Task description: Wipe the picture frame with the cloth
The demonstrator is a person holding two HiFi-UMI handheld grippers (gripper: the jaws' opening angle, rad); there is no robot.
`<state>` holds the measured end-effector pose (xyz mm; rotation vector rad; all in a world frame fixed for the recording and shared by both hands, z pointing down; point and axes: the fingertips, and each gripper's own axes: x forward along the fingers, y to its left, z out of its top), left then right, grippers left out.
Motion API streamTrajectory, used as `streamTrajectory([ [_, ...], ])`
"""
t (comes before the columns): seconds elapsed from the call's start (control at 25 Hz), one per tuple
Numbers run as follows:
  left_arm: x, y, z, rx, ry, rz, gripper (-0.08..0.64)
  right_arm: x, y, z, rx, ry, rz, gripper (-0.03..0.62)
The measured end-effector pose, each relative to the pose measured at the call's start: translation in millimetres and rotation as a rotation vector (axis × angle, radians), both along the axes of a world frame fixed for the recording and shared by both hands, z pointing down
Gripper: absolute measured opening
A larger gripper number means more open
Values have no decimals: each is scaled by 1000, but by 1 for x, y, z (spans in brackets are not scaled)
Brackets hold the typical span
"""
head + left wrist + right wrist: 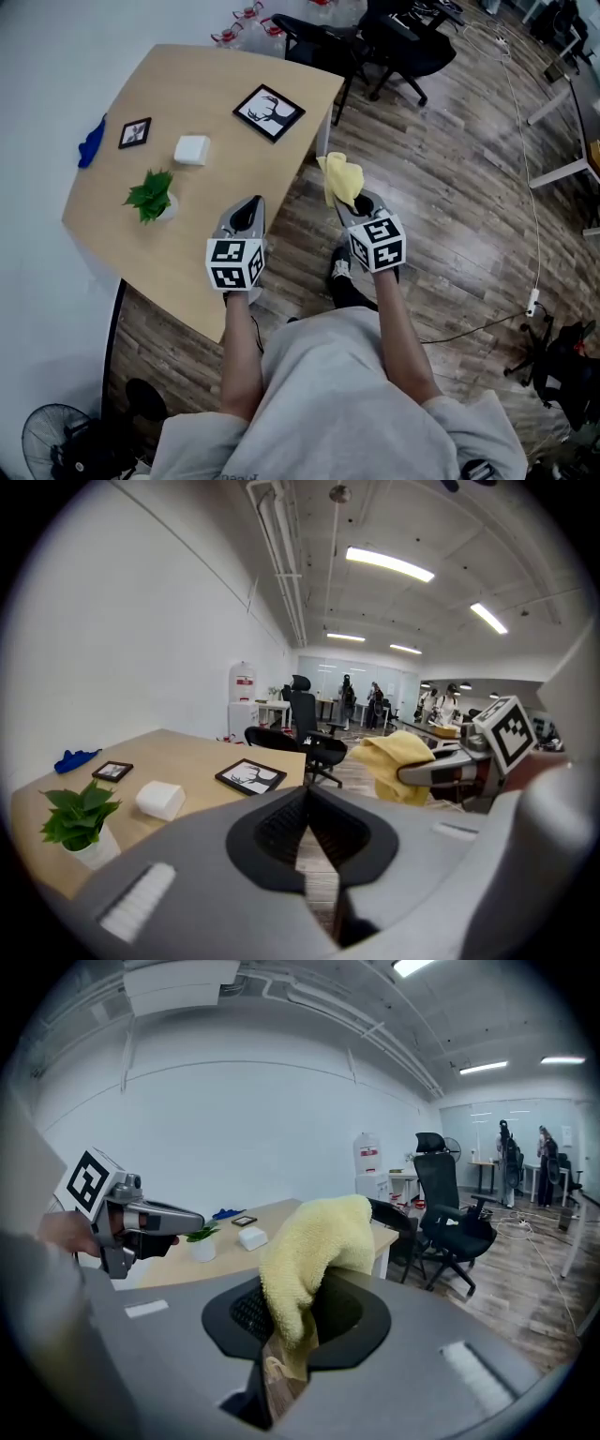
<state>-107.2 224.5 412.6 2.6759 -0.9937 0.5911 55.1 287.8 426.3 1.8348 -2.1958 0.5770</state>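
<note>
Loosely bunched yellow cloth [339,178], black picture frame [269,112]

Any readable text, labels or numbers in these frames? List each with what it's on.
None readable in any view.
Cubes on the left gripper and right gripper: square marker patterns, no letters.
Red label on the water dispenser: too small to read.
Drawing only in the large picture frame; no print on the cloth.

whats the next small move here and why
Probably carry the right tool forward and left, over the table, toward the larger picture frame. The tool is shut on the yellow cloth but hangs above the floor just off the table's edge, short of the frame.
</note>
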Motion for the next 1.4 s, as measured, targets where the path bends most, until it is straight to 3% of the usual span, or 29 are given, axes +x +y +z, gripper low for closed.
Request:
streamTrajectory([
  [0.24,48,-38,-7,9,-23,-16,52,50,-49,-2,-10,0,-47,51],
  [0.52,76,-74,-11,28,-44,-83,52,91,-90,2,-5,-12,-96,51],
  [0.72,84,-83,-6,19,-56,-119,52,108,-94,14,-19,-25,-110,51],
  [1.08,107,-89,6,-3,-104,-96,52,127,-99,23,-18,-57,-92,51],
  [1.4,123,-129,7,-10,-79,-92,52,142,-139,12,9,-36,-83,51],
])
